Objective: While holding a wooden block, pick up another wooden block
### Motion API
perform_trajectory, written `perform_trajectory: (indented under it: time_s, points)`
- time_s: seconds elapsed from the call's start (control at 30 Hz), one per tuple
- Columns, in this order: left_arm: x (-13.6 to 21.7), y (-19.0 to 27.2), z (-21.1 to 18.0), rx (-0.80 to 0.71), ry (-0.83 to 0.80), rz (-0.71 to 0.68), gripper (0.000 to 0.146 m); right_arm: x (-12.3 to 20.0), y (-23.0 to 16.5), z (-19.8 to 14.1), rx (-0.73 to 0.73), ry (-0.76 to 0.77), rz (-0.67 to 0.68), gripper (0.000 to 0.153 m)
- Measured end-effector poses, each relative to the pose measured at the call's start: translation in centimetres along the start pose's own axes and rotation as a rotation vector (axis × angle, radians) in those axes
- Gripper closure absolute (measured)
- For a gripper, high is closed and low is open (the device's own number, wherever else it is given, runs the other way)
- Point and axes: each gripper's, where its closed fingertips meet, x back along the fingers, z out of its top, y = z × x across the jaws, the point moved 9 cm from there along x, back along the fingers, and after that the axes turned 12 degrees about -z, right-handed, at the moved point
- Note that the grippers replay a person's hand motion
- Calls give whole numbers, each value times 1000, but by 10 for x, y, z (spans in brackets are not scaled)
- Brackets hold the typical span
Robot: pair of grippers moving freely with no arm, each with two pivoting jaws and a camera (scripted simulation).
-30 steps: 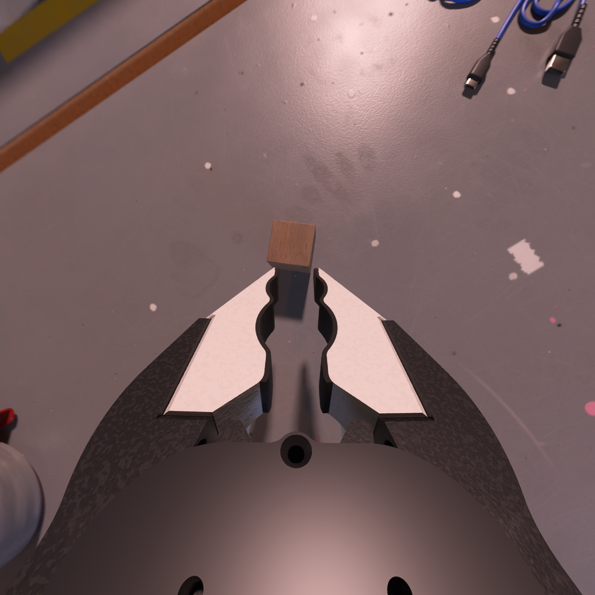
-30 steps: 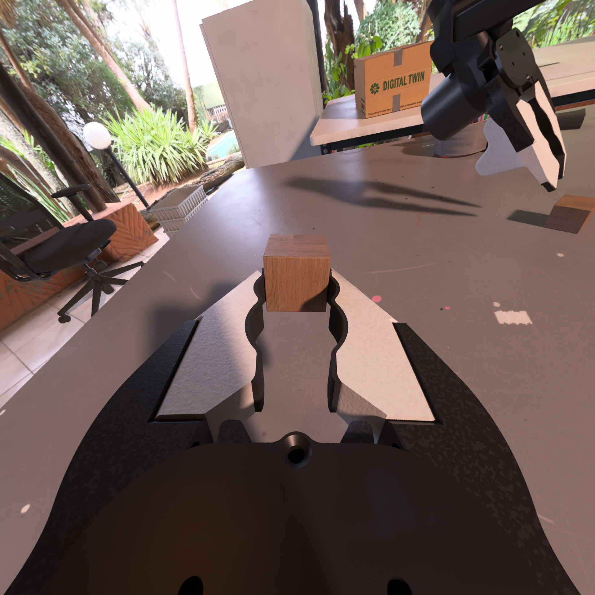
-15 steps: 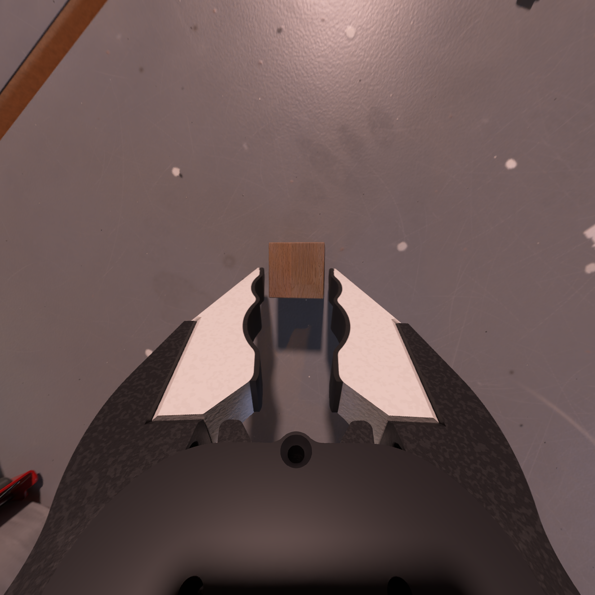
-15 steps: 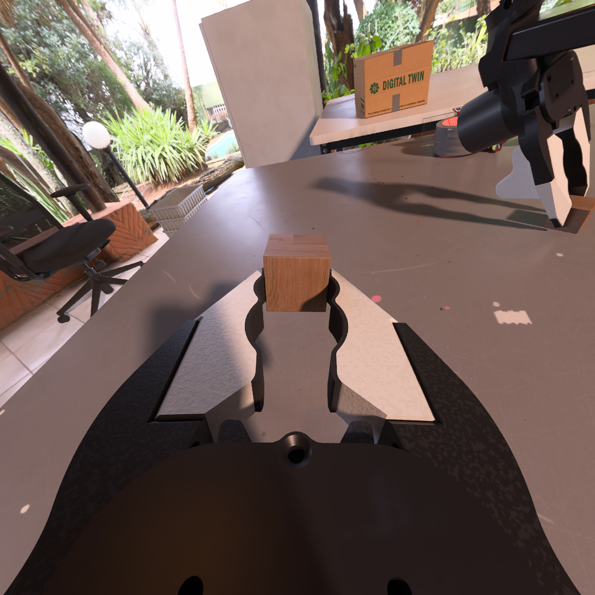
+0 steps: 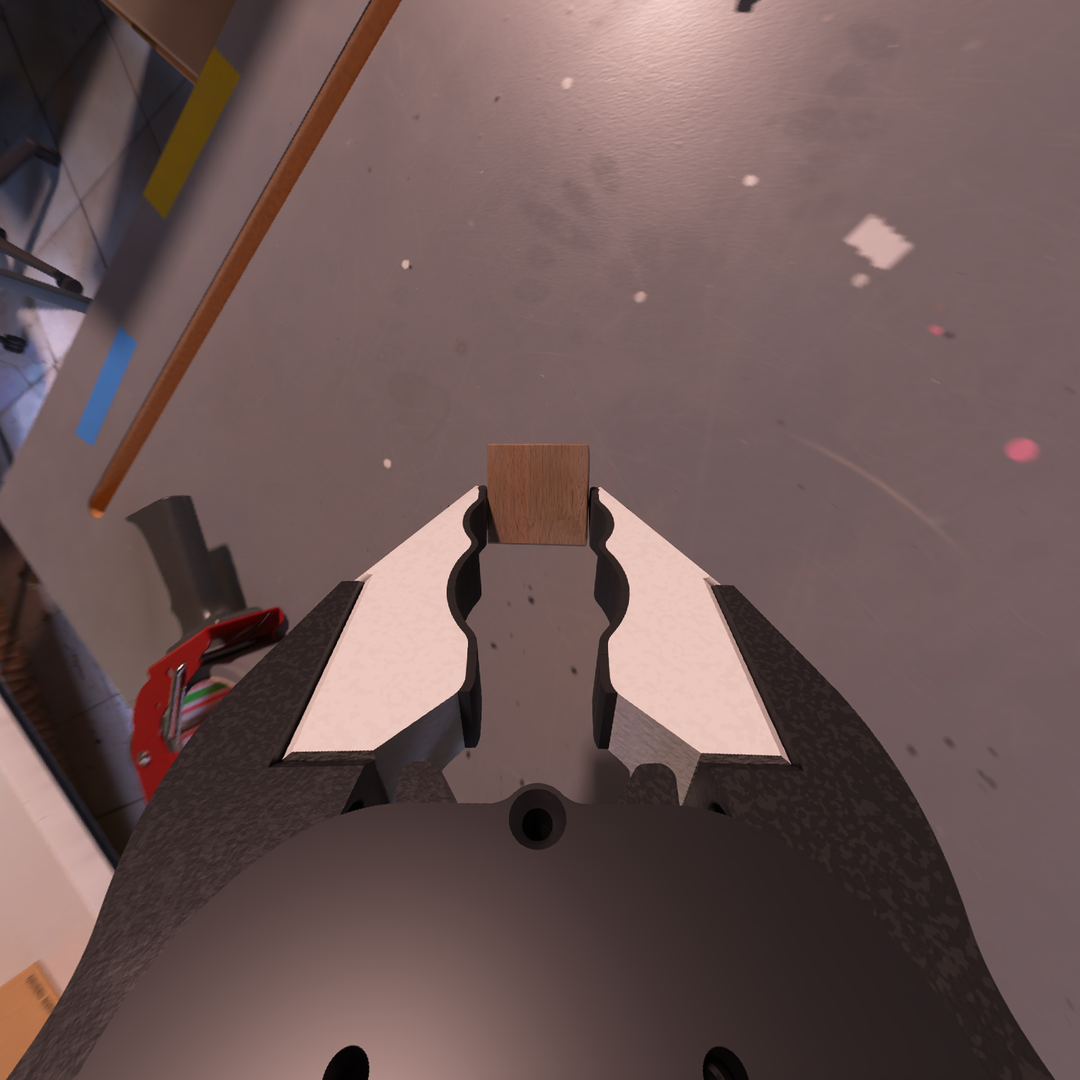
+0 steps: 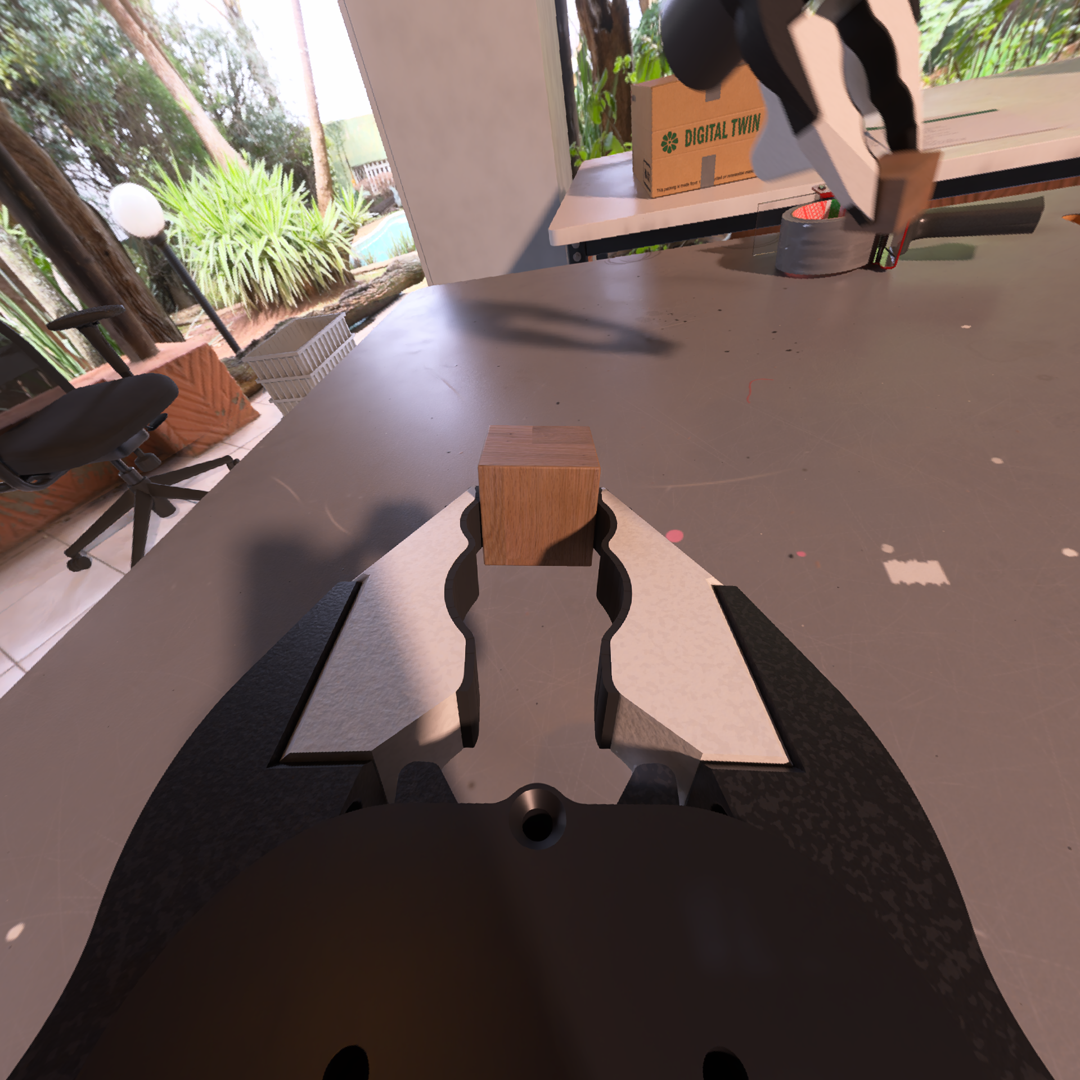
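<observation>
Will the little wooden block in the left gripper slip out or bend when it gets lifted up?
Probably neither. The wooden block looks solid, so it should stay stiff. The left gripper pinches only its flat sides near the fingertips, so it might twist a bit if bumped. Being small, it is likely light. It has flat faces, so it shouldn't roll.

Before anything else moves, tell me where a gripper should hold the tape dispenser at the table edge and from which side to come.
Judging by shape, grip the tape dispenser by its grey handle, which juts out clear of the red body. Come from above, fingers across the handle's narrow sides. Both grippers are busy: the left gripper and right gripper each clamp a wooden block.
</observation>
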Motion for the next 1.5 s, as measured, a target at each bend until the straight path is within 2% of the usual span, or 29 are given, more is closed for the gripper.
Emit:
perform_trajectory:
  time_s: [0.1,0.2,0.43,0.6,0.9,1.0,1.1,1.37,1.5]
  points:
    - [33,34,1,-59,12,-17,111,0,0,0,3,-2,-9,116]
    - [48,73,8,-122,-9,-67,111,-1,0,0,5,-9,-40,116]
    - [50,164,42,-345,-174,-184,111,-8,-5,-2,67,-71,-124,116]
    - [46,203,69,-474,-252,-232,111,-13,-9,-4,119,-124,-160,116]
    - [51,216,86,-543,-368,-270,112,-15,-9,-7,141,-164,-190,116]
    - [45,223,90,-569,-411,-308,111,-17,-11,-7,163,-179,-191,116]
    - [37,226,92,-588,-481,-284,112,-18,-11,-9,181,-208,-202,116]
    - [34,230,101,-584,-497,-341,111,-19,-10,-11,187,-248,-225,116]
    - [29,234,105,-591,-485,-413,111,-22,-13,-13,251,-277,-241,116]
